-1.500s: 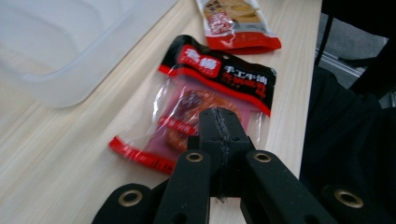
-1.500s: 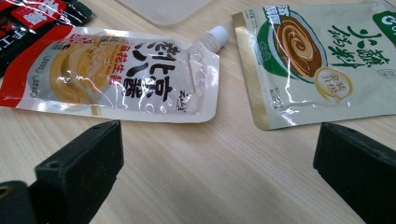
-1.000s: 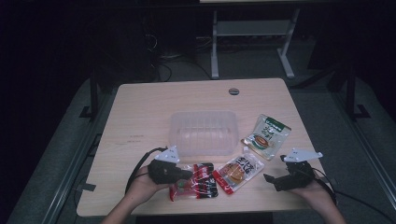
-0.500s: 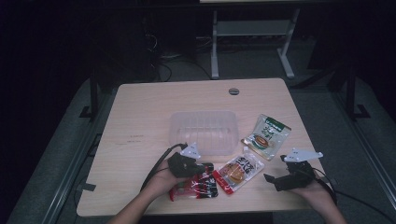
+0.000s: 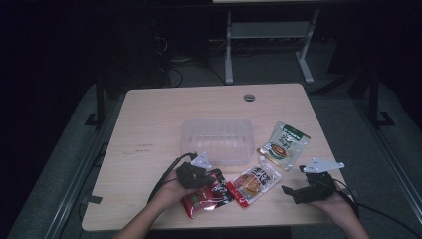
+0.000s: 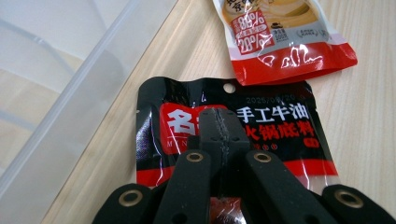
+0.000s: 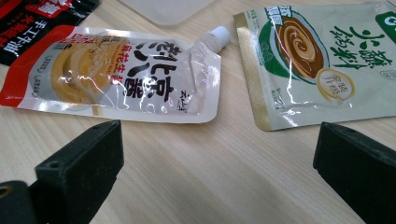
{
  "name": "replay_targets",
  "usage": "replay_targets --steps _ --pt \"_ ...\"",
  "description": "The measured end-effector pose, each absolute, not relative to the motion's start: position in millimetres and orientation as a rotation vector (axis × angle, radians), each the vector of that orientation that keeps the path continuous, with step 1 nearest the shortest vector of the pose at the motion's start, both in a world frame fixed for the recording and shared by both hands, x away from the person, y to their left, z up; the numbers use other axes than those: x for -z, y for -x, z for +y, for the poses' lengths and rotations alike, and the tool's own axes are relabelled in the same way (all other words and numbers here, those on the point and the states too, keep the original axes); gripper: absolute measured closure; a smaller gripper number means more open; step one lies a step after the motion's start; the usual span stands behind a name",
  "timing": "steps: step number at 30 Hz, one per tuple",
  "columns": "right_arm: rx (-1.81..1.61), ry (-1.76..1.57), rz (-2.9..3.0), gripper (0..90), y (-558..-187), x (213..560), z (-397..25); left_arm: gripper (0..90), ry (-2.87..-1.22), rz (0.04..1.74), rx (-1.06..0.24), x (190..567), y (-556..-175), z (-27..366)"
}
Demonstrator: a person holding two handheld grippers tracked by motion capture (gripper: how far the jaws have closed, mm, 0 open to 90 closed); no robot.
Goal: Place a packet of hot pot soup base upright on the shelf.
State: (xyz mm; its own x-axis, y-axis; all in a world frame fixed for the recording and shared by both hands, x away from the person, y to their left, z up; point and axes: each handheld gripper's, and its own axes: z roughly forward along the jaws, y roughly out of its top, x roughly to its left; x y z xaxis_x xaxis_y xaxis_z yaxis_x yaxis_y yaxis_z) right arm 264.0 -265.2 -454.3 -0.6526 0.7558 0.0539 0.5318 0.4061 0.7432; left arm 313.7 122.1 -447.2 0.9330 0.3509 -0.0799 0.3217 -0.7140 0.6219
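Left gripper (image 6: 219,128) is pressing its jaws together over the black pouch (image 6: 233,126), near the pouch's lower half; in its own view the pads are meeting with no gap, and whether a fold of film is pinched between them or they are merely resting shut on top is hard to tell. In the high view that gripper (image 5: 191,174) is sitting on the near left end of the black pouch (image 5: 209,194), which is lying flat on the table (image 5: 149,129), just in front of the clear tub (image 5: 219,139).

Judging by the layout, the work in hand is loading the sauce packs into the tub, and the step under way is taking hold of the first one. If the grip is real, the next move is calling for a lift, a short carry forward over the near wall and a drop inside. If not, the jaws need opening and sliding under an edge.

Further right, the spout pouch (image 5: 256,181) is lying with its red end touching the black one, and the green pouch (image 5: 284,145) is lying beside the tub.

Right gripper (image 5: 303,191) is resting near the table's front right, jaws spread wide and holding nothing, pointing toward the spout pouch (image 7: 121,77) and green pouch (image 7: 317,60).
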Motion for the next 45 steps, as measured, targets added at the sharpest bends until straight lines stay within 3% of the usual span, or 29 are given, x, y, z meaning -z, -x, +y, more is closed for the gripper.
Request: replay_targets --steps 20,30,45 --pt "-1.092 -1.125 2.378 1.3 -264 454 -264 89.8 -2.376 0.579 -0.09 428 -270 200" --pt "-1.089 -1.128 2.375 1.3 -265 455 -265 89.8 -2.441 0.615 -0.077 439 -262 205" --pt "-1.087 -1.121 2.383 1.3 -266 455 -262 89.8 -2.378 0.627 -0.092 430 -257 209"
